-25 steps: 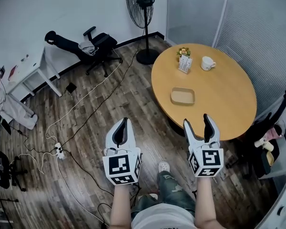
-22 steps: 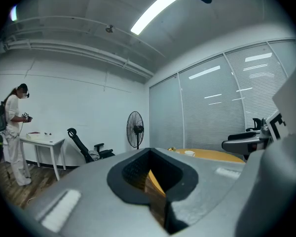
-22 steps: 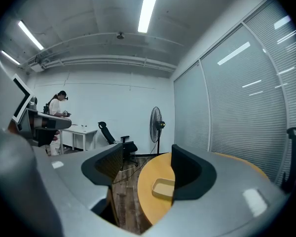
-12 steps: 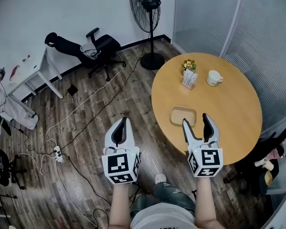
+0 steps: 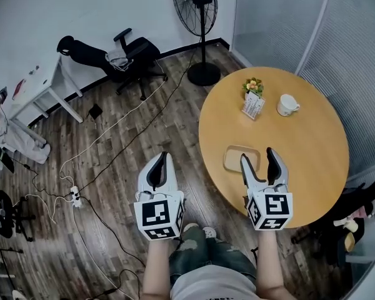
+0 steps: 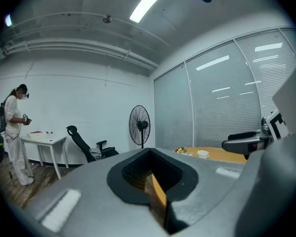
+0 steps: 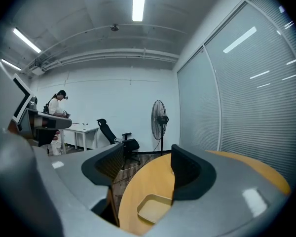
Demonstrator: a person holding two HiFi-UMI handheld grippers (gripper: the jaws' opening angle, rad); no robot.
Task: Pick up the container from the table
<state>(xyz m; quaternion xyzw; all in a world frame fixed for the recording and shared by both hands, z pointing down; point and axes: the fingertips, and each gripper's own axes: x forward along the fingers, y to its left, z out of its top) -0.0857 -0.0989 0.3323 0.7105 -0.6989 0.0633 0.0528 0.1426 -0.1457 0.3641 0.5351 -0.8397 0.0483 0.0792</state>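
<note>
A shallow tan rectangular container (image 5: pixel 234 159) lies near the left front edge of the round wooden table (image 5: pixel 312 136); it shows low in the right gripper view (image 7: pixel 155 207). My right gripper (image 5: pixel 263 163) hangs open just above it, its left jaw overlapping the container's right part, with nothing between the jaws. My left gripper (image 5: pixel 160 169) is over the wooden floor left of the table, jaws almost together and holding nothing. In the left gripper view the table edge (image 6: pixel 160 194) is close ahead.
On the table's far side stand a white cup (image 5: pixel 288 104), a small card holder (image 5: pixel 254 106) and a little plant (image 5: pixel 254 85). A standing fan (image 5: pixel 200 17), an office chair (image 5: pixel 122 54), a white desk (image 5: pixel 40 92) and cables (image 5: pixel 106 136) occupy the floor. A person (image 6: pixel 14 132) stands far off.
The whole view has advanced toward the table: the container has come down the picture to sit right at my right gripper's jaws. Both grippers keep their pose.
</note>
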